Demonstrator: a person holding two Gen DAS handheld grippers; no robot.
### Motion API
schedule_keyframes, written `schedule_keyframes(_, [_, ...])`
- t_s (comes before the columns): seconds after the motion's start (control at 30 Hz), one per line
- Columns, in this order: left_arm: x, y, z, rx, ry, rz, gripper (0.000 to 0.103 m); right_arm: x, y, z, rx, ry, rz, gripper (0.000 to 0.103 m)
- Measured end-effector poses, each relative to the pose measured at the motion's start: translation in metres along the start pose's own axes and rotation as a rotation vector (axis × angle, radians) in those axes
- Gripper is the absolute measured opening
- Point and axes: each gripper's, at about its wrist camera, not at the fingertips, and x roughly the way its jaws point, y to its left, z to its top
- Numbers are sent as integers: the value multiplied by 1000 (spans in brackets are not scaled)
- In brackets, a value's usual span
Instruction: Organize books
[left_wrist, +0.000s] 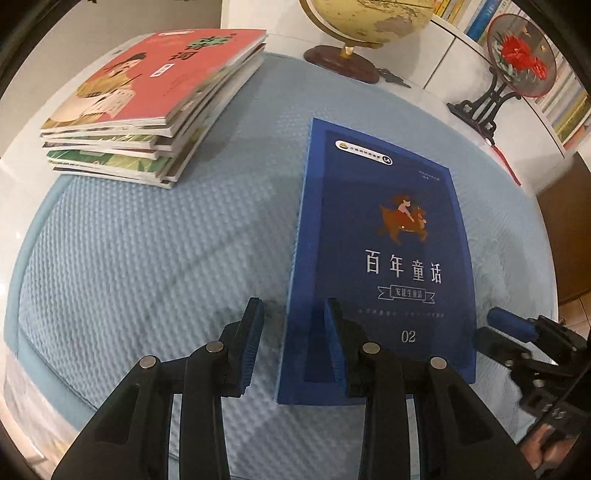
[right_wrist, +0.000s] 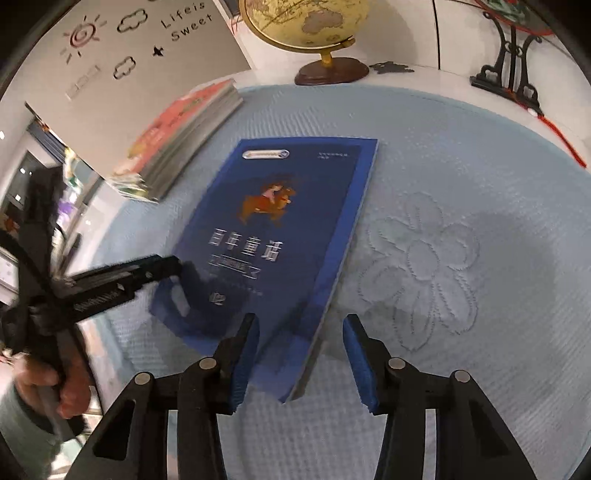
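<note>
**Two grippers close in on a blue book**

A dark blue book (left_wrist: 384, 236) with silver title lettering and a small rider-on-horse picture lies flat, face up, on a pale blue quilted mat (left_wrist: 155, 258) covering a white table (left_wrist: 22, 162). The left gripper (left_wrist: 293, 343) hangs over the book's near left corner — one blue-padded finger above the cover, the other over the mat just outside the edge — its jaws apart and clasping nothing. The right gripper (right_wrist: 301, 363) straddles the book's near right edge in the same way, one finger over the cover, the other over the mat; its jaws are spread and hold nothing. Whether any pad touches the cover cannot be told.

At the mat's far left corner sits a stack of thin books (left_wrist: 155, 110), topped by a red cover, well apart from the blue volume. Behind the mat stand a yellow globe (left_wrist: 365, 18) on a dark wooden base and a round red-flower ornament (left_wrist: 521, 55) on a black stand. A stitched flower (right_wrist: 421, 266) marks the mat beside the book. A hand (right_wrist: 51, 384) grips the left tool's handle.
</note>
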Motion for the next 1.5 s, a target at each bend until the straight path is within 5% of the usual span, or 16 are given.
schedule_keyframes(0.2, [3, -2, 2, -9, -6, -16, 30, 13, 2, 1, -13, 7, -17, 46])
schedule_keyframes(0.5, [-3, 2, 0, -40, 35, -159, 31, 14, -1, 3, -18, -2, 18, 48])
schedule_keyframes(0.73, [-45, 11, 3, -132, -32, -425, 31, 11, -12, 1, 15, -25, 77, 48])
schedule_keyframes(0.9, [-33, 3, 7, -115, -42, -360, 31, 11, -12, 2, 9, -26, 81, 48])
schedule_keyframes(1.03, [-27, 15, 4, -213, -48, -423, 31, 9, -15, -1, 24, -40, 88, 48])
schedule_keyframes(1.17, [-13, 26, 1, -324, 4, -567, 31, 8, -13, -2, 16, -43, 85, 51])
schedule_keyframes(1.3, [0, 7, -4, -290, 37, -511, 25, 8, -11, -4, 11, -44, 80, 51])
schedule_keyframes(1.37, [9, -2, -3, -290, 57, -463, 11, 8, -12, -3, 21, -40, 87, 51])
schedule_keyframes(1.5, [17, -12, 1, -325, 64, -441, 11, 3, -22, 5, 109, 9, 128, 51])
